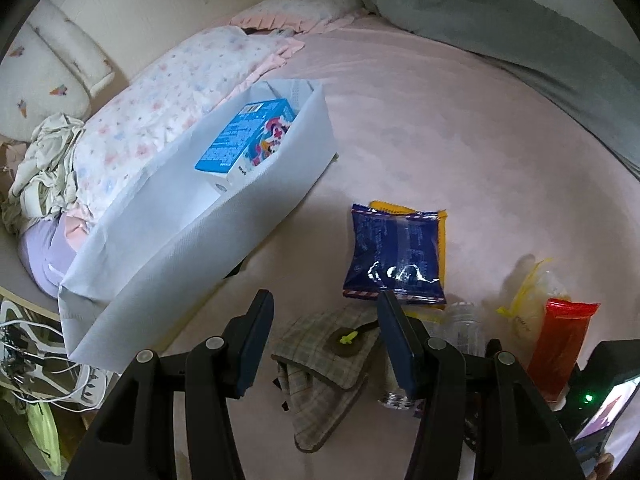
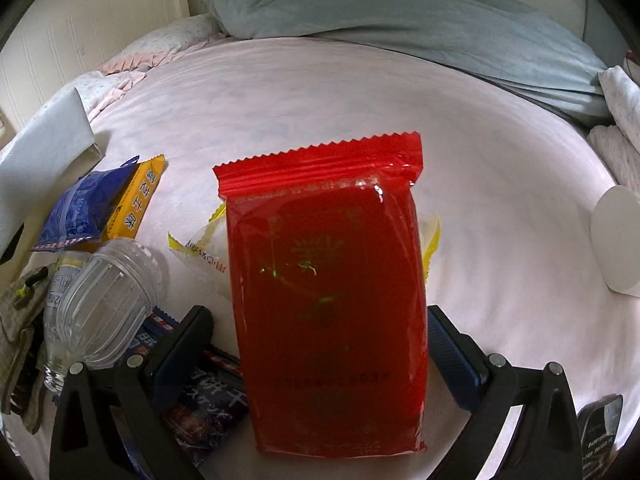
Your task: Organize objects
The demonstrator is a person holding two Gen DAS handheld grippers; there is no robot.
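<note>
We start at the far left of the left wrist view: a crumpled cream cloth (image 1: 44,172) beside a floral quilt (image 1: 160,108), both soft and wrinkled. Next comes the white fabric bin (image 1: 192,248), a long trough of non-woven material with limp walls; a blue printed carton (image 1: 248,136) lies tilted inside it. The bin sits on the pink bedsheet (image 1: 440,120), smooth and matte.

The left gripper (image 1: 324,344) hangs partly spread, nothing between its flat dark pads — below the gap lies a plaid cloth pouch (image 1: 324,364) with a round button. Just beyond the right pad rests a glossy navy snack packet (image 1: 396,256), crimped at both ends, lying over a yellow packet (image 1: 436,232).

In the right wrist view, the same navy and yellow packets lie at the left, with a clear ribbed plastic bottle (image 2: 108,304) on its side near them and a dark biscuit wrapper (image 2: 208,412) under the left finger. The red packet (image 2: 328,300), a shiny rectangular pillow pack with serrated top seal, fills the centre between the fingers of the right gripper (image 2: 320,344). Its jaws stand at full spread; we cannot tell whether the pads press the packet's sides. A translucent bag with yellow edging (image 2: 204,248) peeks from behind it. Farther right: a white round disc (image 2: 616,236), and a grey-green duvet (image 2: 400,28) across the back.
</note>
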